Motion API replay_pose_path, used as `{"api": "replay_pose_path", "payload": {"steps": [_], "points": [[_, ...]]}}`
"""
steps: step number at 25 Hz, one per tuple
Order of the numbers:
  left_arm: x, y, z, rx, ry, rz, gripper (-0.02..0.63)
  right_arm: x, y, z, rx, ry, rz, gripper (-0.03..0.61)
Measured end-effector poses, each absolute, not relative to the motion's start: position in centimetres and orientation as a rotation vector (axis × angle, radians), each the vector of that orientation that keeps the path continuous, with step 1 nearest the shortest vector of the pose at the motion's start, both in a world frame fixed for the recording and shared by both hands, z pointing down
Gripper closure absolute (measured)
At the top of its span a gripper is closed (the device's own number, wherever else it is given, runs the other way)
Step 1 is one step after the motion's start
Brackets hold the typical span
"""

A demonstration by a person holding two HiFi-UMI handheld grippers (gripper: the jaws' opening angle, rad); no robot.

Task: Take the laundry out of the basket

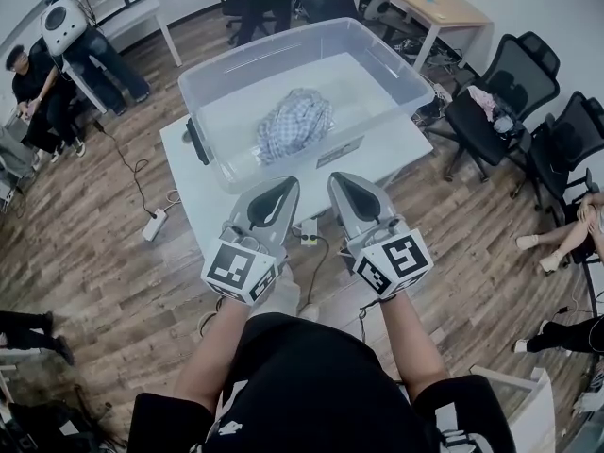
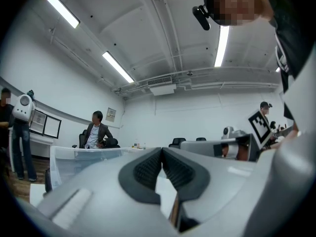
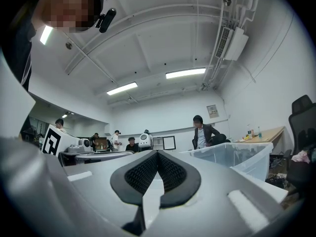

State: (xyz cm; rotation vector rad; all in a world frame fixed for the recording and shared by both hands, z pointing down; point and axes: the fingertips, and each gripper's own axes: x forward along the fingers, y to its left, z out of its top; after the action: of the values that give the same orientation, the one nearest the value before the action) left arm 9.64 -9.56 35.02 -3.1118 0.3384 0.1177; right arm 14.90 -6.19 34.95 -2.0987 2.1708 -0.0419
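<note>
- The left tool [image 1: 280, 189] is closed and empty. In the left gripper view its pads [image 2: 148, 168] meet at the tip with nothing between them.
- The right tool [image 1: 342, 182] is the same: its pads [image 3: 140, 174] are pressed together and hold nothing.
- Both tools hang side by side close to the person's body, over the near edge of the surface [image 1: 193, 196]. They point at the basket [image 1: 406, 74] and touch nothing.
- The basket is a clear, high-walled tub with no lid, standing on the surface.
- The laundry [image 1: 294, 124] is one checked cloth, bunched in a heap near the middle of the basket floor, apart from every wall.
- Nothing looks taken out yet, so the step in hand is most likely the reach in.
- To do it well, open one tool fully before it passes over the near rim, so the jaws do not catch the wall.
- Come down from above onto the highest bunched fold. A raised ridge of cloth should pinch more surely than the flat edge on the floor.
- Close on a thick fold, then lift straight up until the hanging cloth clears the rim.
- The other tool could steady the basket or take a second fold.
</note>
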Motion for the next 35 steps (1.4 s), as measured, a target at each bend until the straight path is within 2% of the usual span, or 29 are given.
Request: {"api": "replay_pose_path", "payload": {"steps": [35], "points": [[16.9, -24.7, 32.6, -3.118, 0.263, 0.184, 0.604, 21.7, -21.8, 33.8, -2.143, 2.155, -0.025, 0.578]]}}
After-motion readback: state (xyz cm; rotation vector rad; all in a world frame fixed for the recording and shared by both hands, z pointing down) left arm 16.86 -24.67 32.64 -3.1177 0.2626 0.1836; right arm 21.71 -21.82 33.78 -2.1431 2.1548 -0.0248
